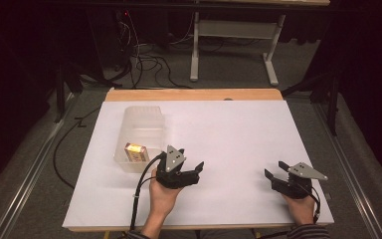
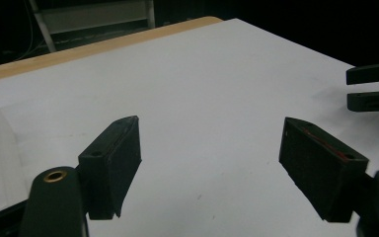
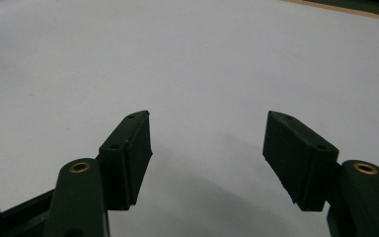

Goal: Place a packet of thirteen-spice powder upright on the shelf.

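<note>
Tabletop (image 1: pixel 229 149), white and rectangular with a wooden far edge, carries everything. Clear plastic bin (image 1: pixel 142 134) stands on its left half, and a small yellow-and-red cardboard box (image 1: pixel 134 152) lies inside at the near end. Just right of the bin, the left gripper (image 1: pixel 191 162), black with a grey plate, rests in the person's left hand (image 1: pixel 163 191), jaws spread apart with nothing between them over bare white surface. Well apart, at the right edge, the right gripper (image 1: pixel 274 172) sits likewise spread and empty.
</note>
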`<state>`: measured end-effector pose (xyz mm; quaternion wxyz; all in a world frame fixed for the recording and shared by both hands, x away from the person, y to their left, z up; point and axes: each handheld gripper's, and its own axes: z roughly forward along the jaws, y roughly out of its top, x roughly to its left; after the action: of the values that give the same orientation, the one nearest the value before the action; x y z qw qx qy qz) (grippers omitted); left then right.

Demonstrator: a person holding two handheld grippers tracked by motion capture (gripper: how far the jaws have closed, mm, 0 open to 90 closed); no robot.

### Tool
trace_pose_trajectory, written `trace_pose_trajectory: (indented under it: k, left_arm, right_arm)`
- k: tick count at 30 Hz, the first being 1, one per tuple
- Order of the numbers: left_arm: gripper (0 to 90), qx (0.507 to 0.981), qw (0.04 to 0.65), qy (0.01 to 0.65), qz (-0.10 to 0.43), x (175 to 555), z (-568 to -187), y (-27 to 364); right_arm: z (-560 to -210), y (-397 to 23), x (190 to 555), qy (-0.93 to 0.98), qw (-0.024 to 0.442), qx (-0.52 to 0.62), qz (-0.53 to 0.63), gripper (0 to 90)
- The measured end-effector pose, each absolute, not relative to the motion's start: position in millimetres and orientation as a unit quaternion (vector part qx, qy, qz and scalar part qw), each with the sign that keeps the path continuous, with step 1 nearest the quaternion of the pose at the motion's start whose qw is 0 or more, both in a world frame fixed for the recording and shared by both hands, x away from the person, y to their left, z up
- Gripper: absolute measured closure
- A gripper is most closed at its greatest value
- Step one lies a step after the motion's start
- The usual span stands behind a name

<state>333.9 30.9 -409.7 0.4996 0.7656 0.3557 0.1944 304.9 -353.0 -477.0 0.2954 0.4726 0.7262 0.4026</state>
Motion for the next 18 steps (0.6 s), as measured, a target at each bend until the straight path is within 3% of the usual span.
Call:
trace_pose_trajectory:
  k: [18]
  left_arm:
    - [24.9, 0.777, 0.485, 0.355, 0.188, 335.6, -425.5, 15.9]
  right_arm:
    - [-477.3, -352.5, 305.5, 0.728, 0.296, 0.471, 0.401, 36.0]
